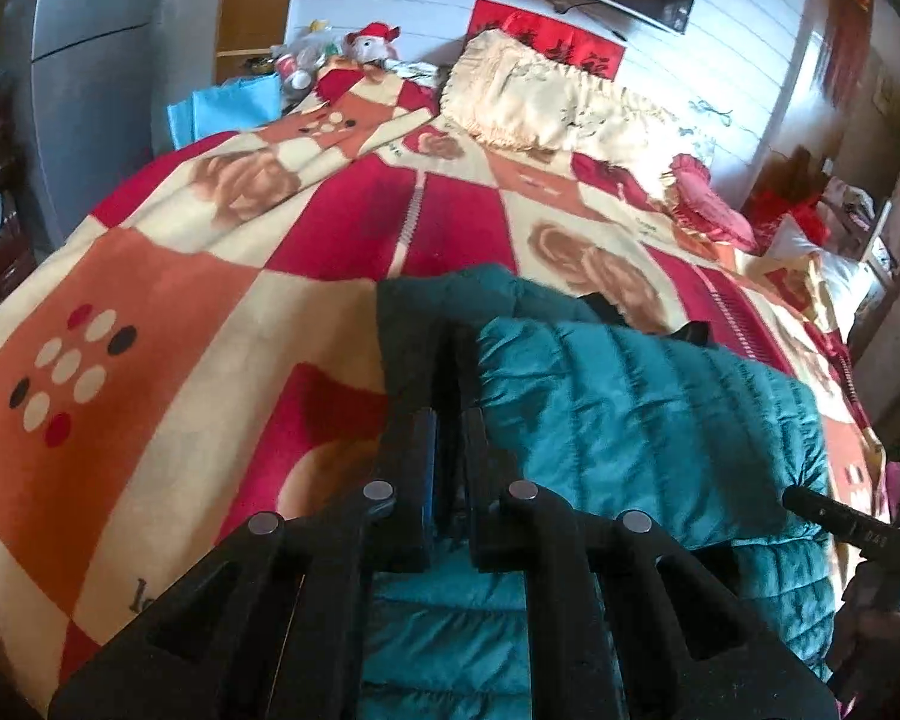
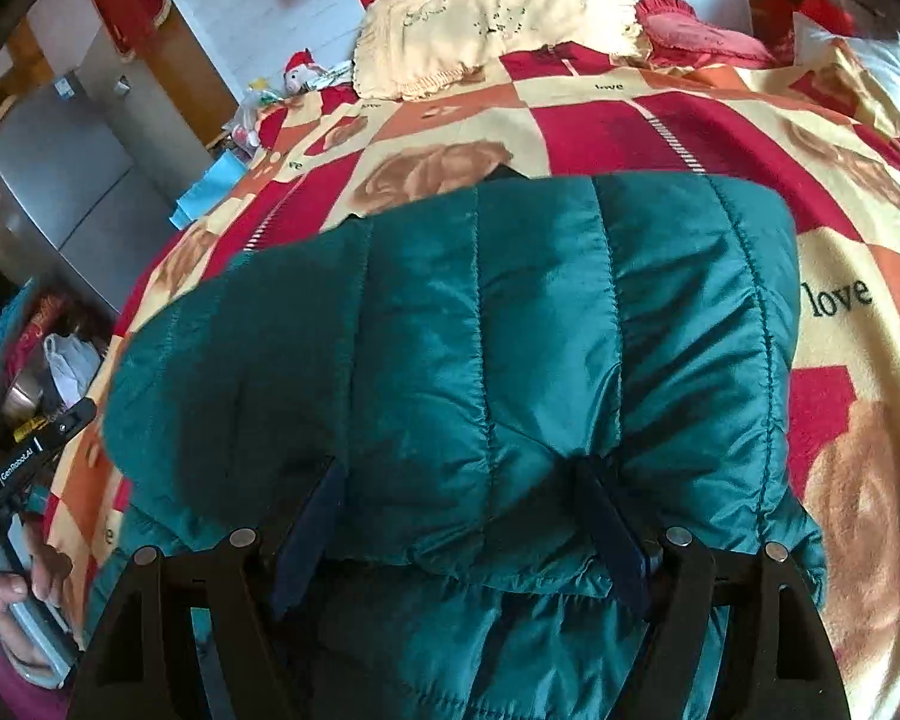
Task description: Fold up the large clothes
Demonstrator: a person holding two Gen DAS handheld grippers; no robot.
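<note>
A teal quilted puffer jacket (image 1: 642, 420) lies folded on the bed, its upper layer doubled over the lower. My left gripper (image 1: 450, 339) is shut, its two black fingers pinched together on the jacket's dark left edge. In the right wrist view the jacket (image 2: 510, 312) fills the middle. My right gripper (image 2: 456, 468) stands wide, with its blue-padded fingers (image 2: 324, 498) pressing into a thick puffy fold bunched between them. A black part of the right gripper (image 1: 834, 516) shows at the right edge of the left wrist view. The left gripper (image 2: 30, 450) and the hand holding it appear at the left of the right wrist view.
The bed carries a red, orange and cream patterned blanket (image 1: 180, 330). A cream fringed pillow (image 1: 540, 102) and a red cushion (image 1: 708, 204) lie at the head. A grey fridge (image 1: 84, 90) stands left, with a plush toy (image 1: 372, 42) and clutter beside the bed.
</note>
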